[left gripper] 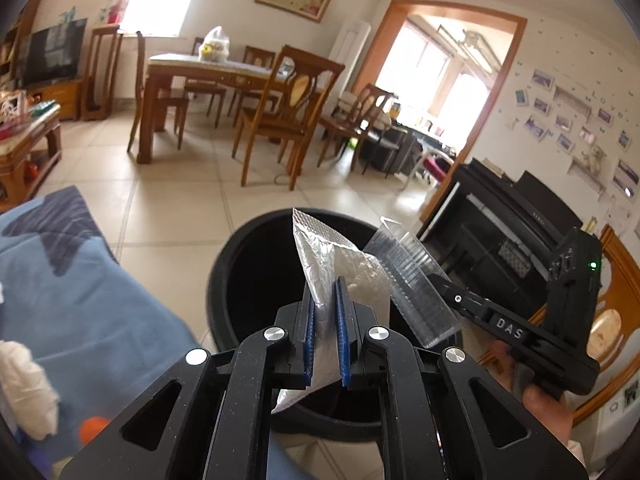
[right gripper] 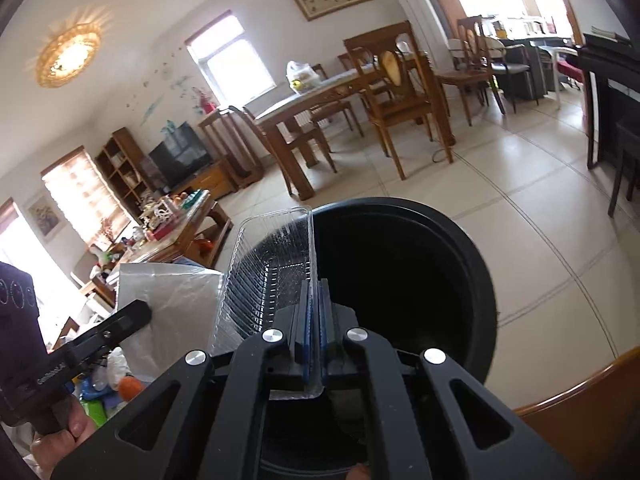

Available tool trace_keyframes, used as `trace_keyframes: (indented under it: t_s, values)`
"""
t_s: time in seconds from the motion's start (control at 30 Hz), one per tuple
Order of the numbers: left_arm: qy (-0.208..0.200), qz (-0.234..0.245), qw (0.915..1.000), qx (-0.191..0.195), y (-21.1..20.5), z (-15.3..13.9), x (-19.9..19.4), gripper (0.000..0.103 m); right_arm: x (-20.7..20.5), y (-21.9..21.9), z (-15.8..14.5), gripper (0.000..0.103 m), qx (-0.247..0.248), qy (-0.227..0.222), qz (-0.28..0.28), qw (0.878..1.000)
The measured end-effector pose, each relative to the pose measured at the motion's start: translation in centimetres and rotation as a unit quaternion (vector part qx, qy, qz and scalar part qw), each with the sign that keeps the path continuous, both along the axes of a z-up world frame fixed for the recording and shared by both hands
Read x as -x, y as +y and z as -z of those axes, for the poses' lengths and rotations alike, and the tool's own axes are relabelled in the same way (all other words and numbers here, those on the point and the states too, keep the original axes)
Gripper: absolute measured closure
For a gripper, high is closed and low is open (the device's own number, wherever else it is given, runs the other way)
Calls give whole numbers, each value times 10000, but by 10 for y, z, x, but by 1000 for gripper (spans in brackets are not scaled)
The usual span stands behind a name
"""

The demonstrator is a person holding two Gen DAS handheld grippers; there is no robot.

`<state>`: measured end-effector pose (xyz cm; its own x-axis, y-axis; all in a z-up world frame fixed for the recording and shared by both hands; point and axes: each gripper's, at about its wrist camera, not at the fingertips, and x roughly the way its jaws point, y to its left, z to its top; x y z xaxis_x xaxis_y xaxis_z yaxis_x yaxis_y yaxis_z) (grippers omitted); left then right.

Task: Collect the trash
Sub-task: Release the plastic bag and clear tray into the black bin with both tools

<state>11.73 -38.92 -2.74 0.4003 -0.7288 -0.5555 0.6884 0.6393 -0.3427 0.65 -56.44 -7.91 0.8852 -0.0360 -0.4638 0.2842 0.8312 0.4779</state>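
Note:
My left gripper (left gripper: 325,296) is shut on a silver foil bag (left gripper: 320,264) and holds it over the open black trash bin (left gripper: 224,276). My right gripper (right gripper: 315,292) is shut on the rim of a clear plastic tray (right gripper: 264,264) and holds it over the same bin (right gripper: 460,264). The right gripper with the tray (left gripper: 412,280) shows on the right in the left wrist view. The left gripper's fingers (right gripper: 128,320) and the foil bag (right gripper: 172,304) show on the left in the right wrist view. The bin's inside is dark.
A blue cushion (left gripper: 80,280) with white crumpled paper (left gripper: 28,388) and an orange thing (left gripper: 92,428) lies left of the bin. A black piano (left gripper: 520,224) stands right. A wooden dining table (left gripper: 208,68) with chairs stands beyond on tiled floor. A cluttered coffee table (right gripper: 176,224) stands to the left.

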Motion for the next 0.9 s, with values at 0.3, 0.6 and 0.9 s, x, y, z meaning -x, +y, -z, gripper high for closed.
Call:
trace_keyframes:
  t_s: [0.3, 0.6, 0.9]
  values:
    - [-150, -21, 9990, -417, -26, 10, 5, 56, 4, -8, 13, 88, -79, 131, 34, 9999]
    - [-543, -474, 9970, -274, 29, -22, 30, 15, 16, 4, -3, 6, -72, -261, -65, 9996]
    - [-882, -1888, 9780, 5, 188, -53, 44, 15, 2, 68, -24, 6, 333, -318, -769, 9960]
